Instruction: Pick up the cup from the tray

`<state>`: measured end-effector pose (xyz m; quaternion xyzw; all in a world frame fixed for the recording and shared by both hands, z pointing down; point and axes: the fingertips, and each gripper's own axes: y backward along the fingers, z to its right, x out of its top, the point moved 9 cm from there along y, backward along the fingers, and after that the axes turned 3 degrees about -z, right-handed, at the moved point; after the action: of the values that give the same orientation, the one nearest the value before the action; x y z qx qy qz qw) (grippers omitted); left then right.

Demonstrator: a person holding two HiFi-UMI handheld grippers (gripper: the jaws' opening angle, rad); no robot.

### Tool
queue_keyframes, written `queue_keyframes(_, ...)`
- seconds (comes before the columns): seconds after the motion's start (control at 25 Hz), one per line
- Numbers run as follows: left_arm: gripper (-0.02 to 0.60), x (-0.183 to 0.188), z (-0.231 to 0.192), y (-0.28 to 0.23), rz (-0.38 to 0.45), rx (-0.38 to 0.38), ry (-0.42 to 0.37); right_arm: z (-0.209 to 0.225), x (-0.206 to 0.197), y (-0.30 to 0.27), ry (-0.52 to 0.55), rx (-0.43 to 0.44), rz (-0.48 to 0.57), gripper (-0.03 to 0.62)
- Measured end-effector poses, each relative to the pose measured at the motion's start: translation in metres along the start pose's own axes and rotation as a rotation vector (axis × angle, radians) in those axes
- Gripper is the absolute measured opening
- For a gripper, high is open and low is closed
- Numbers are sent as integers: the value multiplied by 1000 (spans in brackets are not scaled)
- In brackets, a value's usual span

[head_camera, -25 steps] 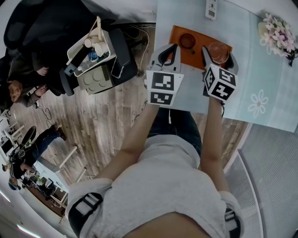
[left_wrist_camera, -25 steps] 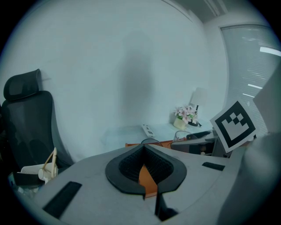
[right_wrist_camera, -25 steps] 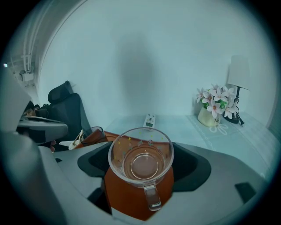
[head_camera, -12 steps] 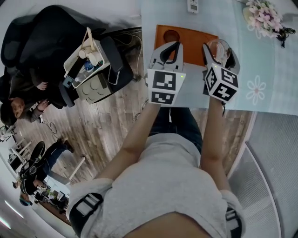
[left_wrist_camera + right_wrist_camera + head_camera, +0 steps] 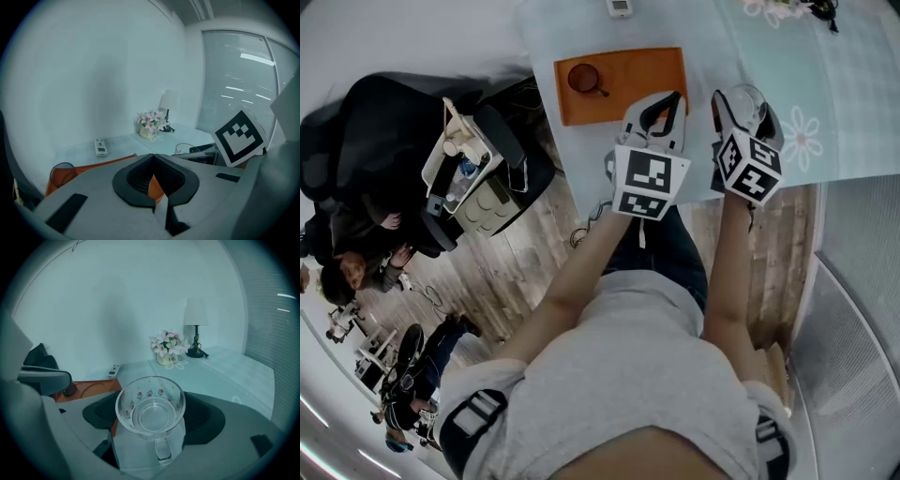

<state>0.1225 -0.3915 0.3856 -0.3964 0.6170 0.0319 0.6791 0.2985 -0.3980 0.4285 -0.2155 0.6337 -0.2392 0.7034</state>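
A clear glass cup [image 5: 151,409] with small flower prints and a handle sits between the jaws of my right gripper [image 5: 748,103], which is shut on it. In the head view the cup [image 5: 751,94] hangs over the pale blue cloth, just right of the orange tray [image 5: 628,75]. A second, brown-tinted cup [image 5: 581,77] stands at the tray's left end. My left gripper [image 5: 667,101] is shut on nothing and hovers over the tray's near right corner; the tray [image 5: 101,163] shows orange through its jaws.
A white remote [image 5: 619,7] lies behind the tray. A vase of flowers [image 5: 168,350] and a small lamp [image 5: 196,329] stand far back on the table [image 5: 834,103]. A black chair [image 5: 384,131] and a cart of supplies [image 5: 478,159] are on the floor at left.
My right gripper has carried the glass cup off the tray's right end to over the cloth. The head view has swung, so the tray now shows further left.
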Motion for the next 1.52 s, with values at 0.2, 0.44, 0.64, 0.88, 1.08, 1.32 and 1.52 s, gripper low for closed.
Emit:
queue_keyframes(0.2, 6, -12, 33, -21, -49, -88, -46, 19, -27, -4, -43, -38, -29, 360)
queue_keyframes(0.44, 6, -18, 55, -35, -79, -128, -76, 31, -41, -15, -55, -51, -45, 360)
queue_keyframes(0.64, 6, -24, 53, -40, -99, -110, -67, 35, -52, -26, -50, -51, -68, 360)
queue_keyframes(0.88, 6, -27, 48, -43, -105, -87, -57, 34, -60, -29, -24, -49, -49, 360)
queue_keyframes(1.08, 6, -26, 47, -41, -95, -76, -49, 34, -61, -29, -35, -45, -20, 360)
queue_keyframes(1.32, 6, -22, 44, -34, -69, -54, -33, 37, -42, -10, -118, -41, 74, 359)
queue_keyframes(1.52, 6, -12, 37, -26, -37, -64, -1, 30, -11, 30, -119, -39, 189, 359)
